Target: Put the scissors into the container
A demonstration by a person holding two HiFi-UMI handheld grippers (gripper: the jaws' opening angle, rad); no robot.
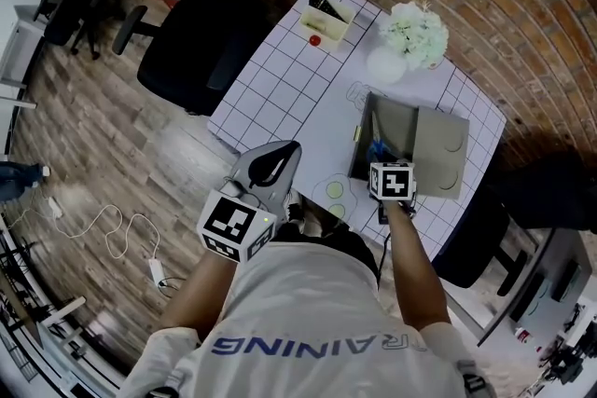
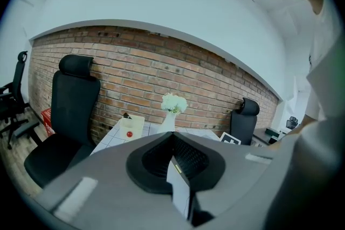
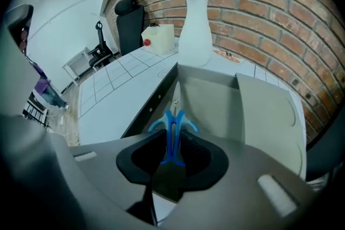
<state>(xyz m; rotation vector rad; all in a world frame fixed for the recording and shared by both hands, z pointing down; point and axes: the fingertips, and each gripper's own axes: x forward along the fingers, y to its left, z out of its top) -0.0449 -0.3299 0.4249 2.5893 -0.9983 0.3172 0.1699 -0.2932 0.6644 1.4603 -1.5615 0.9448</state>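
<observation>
The right gripper (image 3: 173,155) was clamped on the blue handles of the scissors (image 3: 173,125), its jaws pressed in on them from either side. The scissors' long axis ran straight along the gripper's own line. The handles sat back between the jaws, and the closed blades pointed forward and away from the person, toward the vase (image 3: 197,13) and the brick wall (image 3: 269,8).

The blades reached in over the open grey container (image 3: 215,97), close to its near left wall. Its lid (image 3: 269,110) lay folded out flat to the right. The tip seemed to hang just above the container's floor, though whether it touched could not be told.

In the head view the scissors showed only as a small blue patch inside the container, just ahead of the right gripper's marker cube (image 1: 392,181).

The left gripper (image 2: 173,140) was held up off the gridded table (image 1: 280,79), its jaws brought together on nothing. A small cream box (image 1: 326,19) stood at the table's far corner.
</observation>
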